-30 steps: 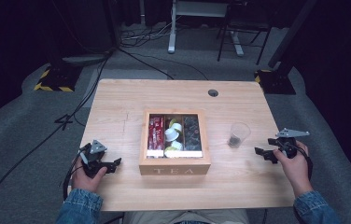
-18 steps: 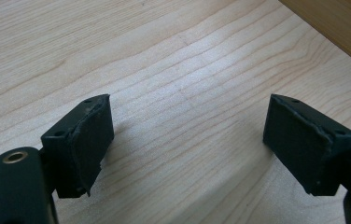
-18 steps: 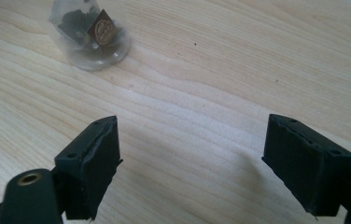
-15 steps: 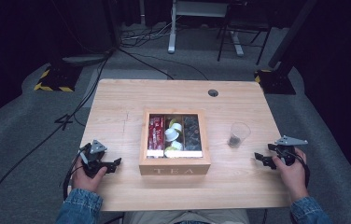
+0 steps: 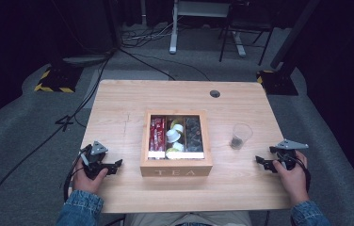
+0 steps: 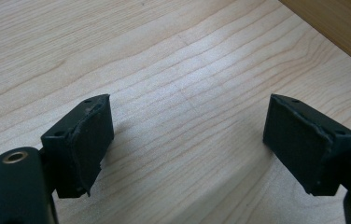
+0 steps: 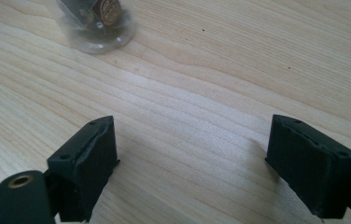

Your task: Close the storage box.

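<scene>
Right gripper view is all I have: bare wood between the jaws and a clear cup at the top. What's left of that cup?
Observer: A wooden tea box, lid shut, sits mid-table.
Operator: What's inside it?
Observer: Through the lid, red packets in the left compartment, white pods in the middle, dark items on the right.
Operator: And the left gripper?
Observer: The left gripper is open over bare table, near the box's left front corner.

Left tongs (image 5: 115, 164): low at 7 o'clock, jaws spread wide, nothing between. Right tongs (image 5: 261, 162): low at 4 o'clock, jaws just opened wider, nothing between.
</scene>
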Tool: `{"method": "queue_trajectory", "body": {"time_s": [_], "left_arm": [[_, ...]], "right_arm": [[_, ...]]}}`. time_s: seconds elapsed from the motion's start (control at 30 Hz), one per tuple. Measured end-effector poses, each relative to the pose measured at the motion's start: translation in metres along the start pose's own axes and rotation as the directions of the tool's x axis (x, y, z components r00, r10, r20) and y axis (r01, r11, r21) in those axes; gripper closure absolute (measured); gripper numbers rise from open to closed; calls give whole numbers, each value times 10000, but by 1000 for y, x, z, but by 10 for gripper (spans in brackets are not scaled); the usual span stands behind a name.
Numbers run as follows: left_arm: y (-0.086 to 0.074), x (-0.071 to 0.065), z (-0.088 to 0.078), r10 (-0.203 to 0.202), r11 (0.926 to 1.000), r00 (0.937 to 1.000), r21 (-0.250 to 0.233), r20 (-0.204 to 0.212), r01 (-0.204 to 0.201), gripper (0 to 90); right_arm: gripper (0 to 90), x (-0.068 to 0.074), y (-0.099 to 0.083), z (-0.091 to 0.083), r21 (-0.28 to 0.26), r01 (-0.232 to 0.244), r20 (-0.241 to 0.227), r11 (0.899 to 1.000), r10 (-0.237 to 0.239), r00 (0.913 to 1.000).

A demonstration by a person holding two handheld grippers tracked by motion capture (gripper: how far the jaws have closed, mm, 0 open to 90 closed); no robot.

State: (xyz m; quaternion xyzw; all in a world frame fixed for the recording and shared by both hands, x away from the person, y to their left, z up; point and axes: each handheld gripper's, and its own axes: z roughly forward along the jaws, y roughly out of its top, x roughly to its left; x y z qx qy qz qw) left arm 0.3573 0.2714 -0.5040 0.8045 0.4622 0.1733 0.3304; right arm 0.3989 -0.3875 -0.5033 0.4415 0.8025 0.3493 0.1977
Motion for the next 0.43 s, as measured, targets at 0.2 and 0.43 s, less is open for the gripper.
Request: {"method": "queue_trajectory", "body": {"time_s": [0.2,0.43], "left_arm": [[0,0,0,37,10000,10000,-1,-33,-37,165],[1,0,1,4,10000,10000,-38,1,-4,161]], "right_arm": [[134,0,0,0,23,-101,74,9999,101,9999],[134,0,0,0,17,-102,77,9999,102,9999]]}}
